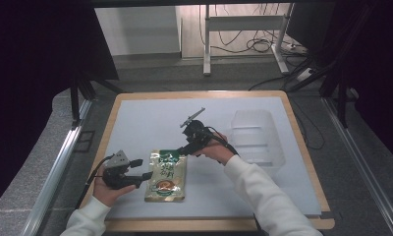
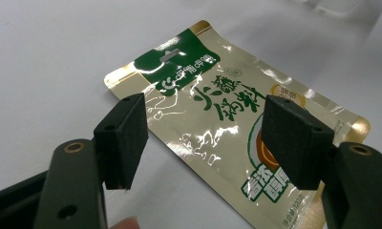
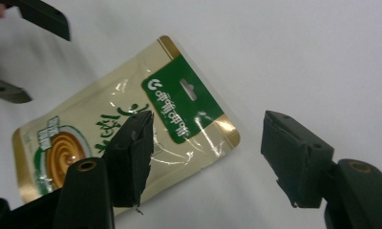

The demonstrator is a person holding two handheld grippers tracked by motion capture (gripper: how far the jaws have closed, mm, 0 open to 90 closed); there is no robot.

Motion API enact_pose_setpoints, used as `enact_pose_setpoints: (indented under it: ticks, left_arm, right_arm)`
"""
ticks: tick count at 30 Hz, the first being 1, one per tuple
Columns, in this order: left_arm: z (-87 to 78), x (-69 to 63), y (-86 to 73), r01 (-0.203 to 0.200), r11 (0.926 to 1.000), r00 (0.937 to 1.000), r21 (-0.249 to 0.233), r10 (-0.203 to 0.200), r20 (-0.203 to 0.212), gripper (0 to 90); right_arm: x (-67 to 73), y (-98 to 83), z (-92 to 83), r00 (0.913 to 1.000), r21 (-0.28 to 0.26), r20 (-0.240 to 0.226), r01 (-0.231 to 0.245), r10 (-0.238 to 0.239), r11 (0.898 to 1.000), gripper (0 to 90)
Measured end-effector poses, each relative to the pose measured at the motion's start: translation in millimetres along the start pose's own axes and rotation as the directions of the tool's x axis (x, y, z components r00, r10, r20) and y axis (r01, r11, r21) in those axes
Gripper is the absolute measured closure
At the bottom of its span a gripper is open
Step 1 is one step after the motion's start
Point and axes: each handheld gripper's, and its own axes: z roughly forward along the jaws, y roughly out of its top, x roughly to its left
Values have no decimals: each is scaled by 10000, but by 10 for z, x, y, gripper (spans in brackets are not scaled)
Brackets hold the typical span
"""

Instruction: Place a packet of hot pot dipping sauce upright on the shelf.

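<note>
**Both grippers at the pouch**

The pouch (image 1: 167, 175) lies flat on the white worktop (image 1: 135, 123). The left gripper (image 1: 146, 168) is at its left edge, fingers (image 2: 122, 138) wide apart and holding nothing. The right gripper (image 1: 182, 150) is above its green top end, fingers (image 3: 132, 152) open, not touching it.

In the left gripper view the right jaw hides part of the round picture on the pouch (image 2: 217, 124), and the bottom edge cuts off its lower corner. In the right gripper view the left jaw covers part of its lettering. The clear container (image 1: 256, 135) is too faint to show contents.
</note>
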Motion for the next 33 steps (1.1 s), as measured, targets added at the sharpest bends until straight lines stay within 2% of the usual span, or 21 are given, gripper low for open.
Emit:
enact_pose_setpoints:
  ticks: [8, 17, 25, 28, 30, 33]
  left_arm:
    - [7, 5, 0, -20, 10000, 10000, 40, 20, 42, 327]
    - [7, 1, -1, 8, 10000, 10000, -23, -8, 96, 327]
    - [4, 5, -2, -22, 10000, 9999, -16, 23, 113, 327]
    - [-1, 7, -1, -29, 10000, 9999, -35, 30, 120, 327]
    - [-3, 9, -1, -39, 10000, 9999, -42, 40, 123, 327]
    - [2, 9, -1, -27, 10000, 9999, -34, 27, 119, 327]
  right_arm:
    - [-129, 55, 206, 9995, 515, -291, -107, 122, 9986, 405]
    - [-187, 80, 425, 9979, 977, -613, -130, 190, 9951, 441]
    - [-225, 74, 534, 9951, 1345, -907, -268, 392, 9906, 495]
    - [-220, 67, 558, 9911, 1461, -1247, -279, 464, 9889, 519]
    - [-206, 68, 557, 9930, 1488, -1126, -174, 344, 9887, 537]
    - [-215, 72, 513, 9914, 1361, -1243, -236, 407, 9904, 580]
